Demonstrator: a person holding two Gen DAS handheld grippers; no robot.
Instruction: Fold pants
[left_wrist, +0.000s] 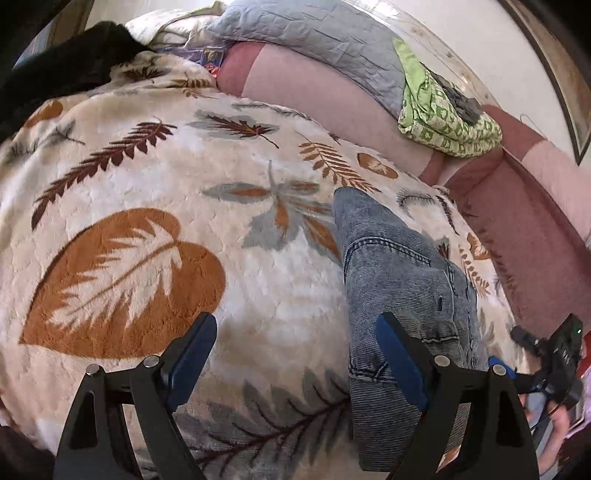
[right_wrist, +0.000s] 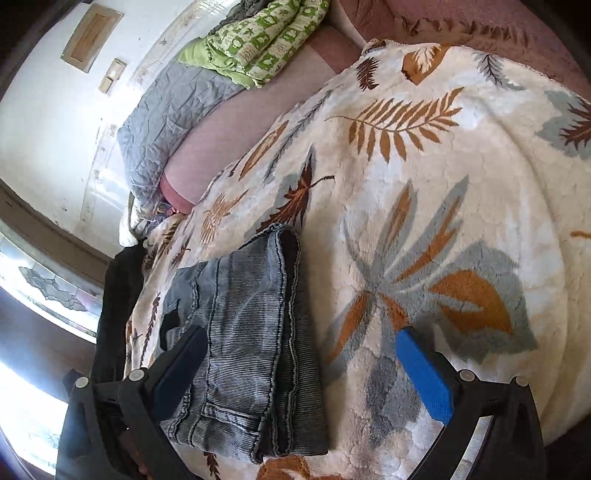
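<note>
Setting: a home, a lived-in bedroom or sitting room. Evidence: fleece leaf-print blanket (left_wrist: 147, 177) spread over pink upholstered seating (left_wrist: 325, 92); grey quilt (left_wrist: 314, 33) and green patterned bedding (left_wrist: 443, 118) piled against a white wall (right_wrist: 44, 110); leaded window (right_wrist: 48, 284).

**Folded jeans on the leaf-print blanket**

The pants (right_wrist: 240, 332) are grey-blue washed denim with a fine ribbed texture and pale stitched seams. They lie folded into a compact, thick stack of several layers, flat on a cream blanket (right_wrist: 461, 184) printed with brown, orange and grey leaves. In the right wrist view the layered edges and hems face the camera, a dark inner lining showing along the far fold. In the left wrist view a stitched pocket seam and a small buttonhole show on top.
</note>
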